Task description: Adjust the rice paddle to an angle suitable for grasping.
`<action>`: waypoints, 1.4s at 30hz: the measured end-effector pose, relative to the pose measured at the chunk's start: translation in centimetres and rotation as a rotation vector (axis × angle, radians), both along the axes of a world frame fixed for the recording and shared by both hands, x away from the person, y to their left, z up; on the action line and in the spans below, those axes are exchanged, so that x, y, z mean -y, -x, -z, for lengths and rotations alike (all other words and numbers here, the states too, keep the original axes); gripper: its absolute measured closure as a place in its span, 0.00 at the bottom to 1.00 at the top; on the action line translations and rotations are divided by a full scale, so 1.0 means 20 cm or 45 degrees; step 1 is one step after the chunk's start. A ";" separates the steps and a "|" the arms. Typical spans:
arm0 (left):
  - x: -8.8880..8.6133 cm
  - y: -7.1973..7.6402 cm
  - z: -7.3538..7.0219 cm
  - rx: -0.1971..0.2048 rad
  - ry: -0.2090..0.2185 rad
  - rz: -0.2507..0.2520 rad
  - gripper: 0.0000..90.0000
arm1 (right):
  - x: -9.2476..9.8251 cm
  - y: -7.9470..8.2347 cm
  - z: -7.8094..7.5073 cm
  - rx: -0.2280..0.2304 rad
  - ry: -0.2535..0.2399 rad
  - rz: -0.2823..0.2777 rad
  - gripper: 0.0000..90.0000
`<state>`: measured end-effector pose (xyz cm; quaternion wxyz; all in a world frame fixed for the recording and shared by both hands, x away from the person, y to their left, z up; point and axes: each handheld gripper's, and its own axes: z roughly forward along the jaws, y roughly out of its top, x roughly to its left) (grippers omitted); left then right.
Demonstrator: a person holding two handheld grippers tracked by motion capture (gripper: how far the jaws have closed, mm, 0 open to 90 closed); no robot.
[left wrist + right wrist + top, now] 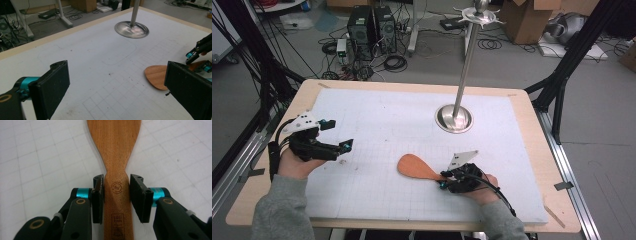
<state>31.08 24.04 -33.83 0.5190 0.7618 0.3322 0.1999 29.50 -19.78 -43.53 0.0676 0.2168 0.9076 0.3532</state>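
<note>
A wooden spatula lies flat on the white gridded mat, blade pointing left. My right gripper is shut on its narrow handle. In the right gripper view both pads press the sides of the spatula just below the blade, with the right gripper low over the mat. My left gripper is held over the mat's left side, open and holding nothing. In the left gripper view its jaws stand wide apart, with the spatula and the right gripper beyond them to the right.
A metal stand with a round base and a tall pole rises at the back centre of the mat; its base shows far off. The wooden table edge frames the mat. Cables, computers and boxes lie on the floor behind.
</note>
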 end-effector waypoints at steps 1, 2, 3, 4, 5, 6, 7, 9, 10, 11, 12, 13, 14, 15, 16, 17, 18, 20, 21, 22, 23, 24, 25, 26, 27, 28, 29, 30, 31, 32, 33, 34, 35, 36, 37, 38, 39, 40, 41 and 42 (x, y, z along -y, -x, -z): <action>0.00 0.00 0.00 0.002 -0.002 0.005 0.07 | 0.01 0.01 0.00 -0.003 0.005 0.001 0.72; 0.01 -0.01 0.00 0.001 -0.003 0.012 0.07 | 0.02 0.01 0.00 -0.009 0.006 0.000 0.72; 0.01 -0.01 0.00 0.001 -0.003 0.012 0.07 | 0.02 0.01 0.00 -0.009 0.006 0.000 0.72; 0.02 -0.02 0.00 0.002 -0.003 0.016 0.07 | 0.05 0.02 -0.01 -0.011 0.019 -0.006 0.72; 0.02 -0.02 0.00 0.002 -0.003 0.016 0.07 | 0.06 0.02 -0.01 -0.015 0.022 0.000 0.72; 0.02 -0.02 0.00 0.003 -0.007 0.023 0.07 | 0.06 0.02 -0.01 -0.015 0.022 0.000 0.72; 0.03 -0.02 -0.01 0.004 -0.004 0.025 0.07 | 0.08 0.03 -0.01 -0.027 0.021 -0.004 0.72; 0.04 -0.03 -0.01 0.004 -0.001 0.028 0.07 | 0.09 0.03 -0.01 -0.017 0.026 -0.007 0.72; 0.04 -0.03 -0.01 0.004 -0.001 0.028 0.08 | 0.09 0.03 -0.01 -0.017 0.026 -0.007 0.72; 0.04 -0.03 -0.01 0.008 0.001 0.031 0.07 | 0.10 0.04 -0.01 -0.020 0.031 -0.003 0.72; 0.04 -0.03 -0.01 0.008 0.001 0.031 0.07 | 0.10 0.04 -0.01 -0.020 0.031 -0.003 0.72; 0.05 -0.03 -0.01 0.010 0.002 0.032 0.07 | 0.11 0.05 -0.01 -0.016 0.034 -0.007 0.72; 0.05 -0.04 -0.01 0.012 -0.002 0.037 0.07 | 0.11 0.05 -0.01 -0.016 0.034 -0.007 0.72; 0.05 -0.04 -0.01 0.011 -0.003 0.034 0.07 | 0.13 0.05 -0.01 -0.018 0.038 -0.007 0.72; 0.05 -0.04 -0.01 0.011 -0.003 0.034 0.07 | 0.14 0.05 -0.01 -0.016 0.038 -0.004 0.72; 0.05 -0.05 -0.01 0.009 -0.001 0.028 0.07 | 0.14 0.05 -0.02 -0.021 0.043 -0.005 0.72; 0.05 -0.05 -0.01 0.009 -0.001 0.028 0.07 | 0.14 0.05 -0.02 -0.021 0.043 -0.005 0.72; 0.05 -0.05 -0.01 0.010 0.000 0.028 0.07 | 0.16 0.06 -0.02 -0.027 0.053 -0.006 0.72; 0.06 -0.05 -0.01 0.011 -0.002 0.028 0.07 | 0.17 0.06 -0.02 -0.030 0.057 -0.008 0.72; 0.06 -0.05 -0.01 0.012 -0.007 0.034 0.07 | 0.18 0.06 -0.02 -0.030 0.061 -0.011 0.72; 0.06 -0.05 -0.01 0.010 -0.003 0.033 0.07 | 0.19 0.06 -0.03 -0.034 0.065 -0.010 0.72; 0.06 -0.06 -0.01 0.012 -0.007 0.037 0.07 | 0.20 0.06 -0.03 -0.035 0.068 -0.011 0.72; 0.06 -0.06 -0.01 0.014 -0.006 0.036 0.07 | 0.21 0.07 -0.03 -0.041 0.067 -0.012 0.72; 0.06 -0.06 -0.01 0.014 -0.006 0.036 0.07 | 0.22 0.07 -0.03 -0.036 0.071 -0.018 0.72; 0.06 -0.06 -0.01 0.014 -0.003 0.033 0.07 | 0.22 0.07 -0.03 -0.036 0.071 -0.018 0.72; 0.06 -0.06 -0.01 0.015 -0.002 0.036 0.07 | 0.23 0.07 -0.03 -0.035 0.067 -0.013 0.72; 0.06 -0.06 -0.01 0.015 -0.002 0.035 0.07 | 0.24 0.08 -0.03 -0.038 0.073 -0.015 0.72; 0.06 -0.06 -0.01 0.015 -0.002 0.035 0.07 | 0.24 0.08 -0.03 -0.038 0.073 -0.015 0.72; 0.07 -0.06 -0.01 0.012 -0.004 0.037 0.07 | 0.25 0.08 -0.03 -0.039 0.071 -0.014 0.72; 0.07 -0.06 -0.01 0.012 -0.004 0.037 0.07 | 0.25 0.08 -0.03 -0.039 0.071 -0.014 0.72; 0.07 -0.06 -0.01 0.011 -0.007 0.038 0.08 | 0.26 0.09 -0.03 -0.046 0.077 -0.011 0.72; 0.07 -0.06 -0.01 0.011 -0.004 0.039 0.07 | 0.26 0.09 -0.03 -0.049 0.075 -0.010 0.72; 0.07 -0.06 -0.01 0.011 -0.004 0.039 0.07 | 0.27 0.09 -0.03 -0.052 0.075 -0.007 0.72; 0.07 -0.07 -0.01 0.012 -0.005 0.042 0.07 | 0.27 0.09 -0.03 -0.052 0.075 -0.007 0.72; 0.07 -0.06 -0.01 0.012 -0.009 0.043 0.08 | 0.28 0.09 -0.03 -0.052 0.077 -0.015 0.72; 0.07 -0.06 -0.01 0.012 -0.009 0.043 0.07 | 0.28 0.09 -0.03 -0.052 0.077 -0.015 0.72; 0.07 -0.06 -0.01 0.012 -0.007 0.043 0.07 | 0.28 0.09 -0.03 -0.052 0.077 -0.012 0.71; 0.07 -0.06 -0.01 0.013 -0.007 0.041 0.07 | 0.28 0.09 -0.03 -0.052 0.077 -0.012 0.71; 0.07 -0.06 -0.01 0.012 -0.007 0.040 0.07 | 0.28 0.09 -0.04 -0.053 0.079 -0.002 0.69; 0.07 -0.06 -0.01 0.012 -0.009 0.043 0.07 | 0.28 0.08 -0.05 -0.050 0.033 0.012 0.62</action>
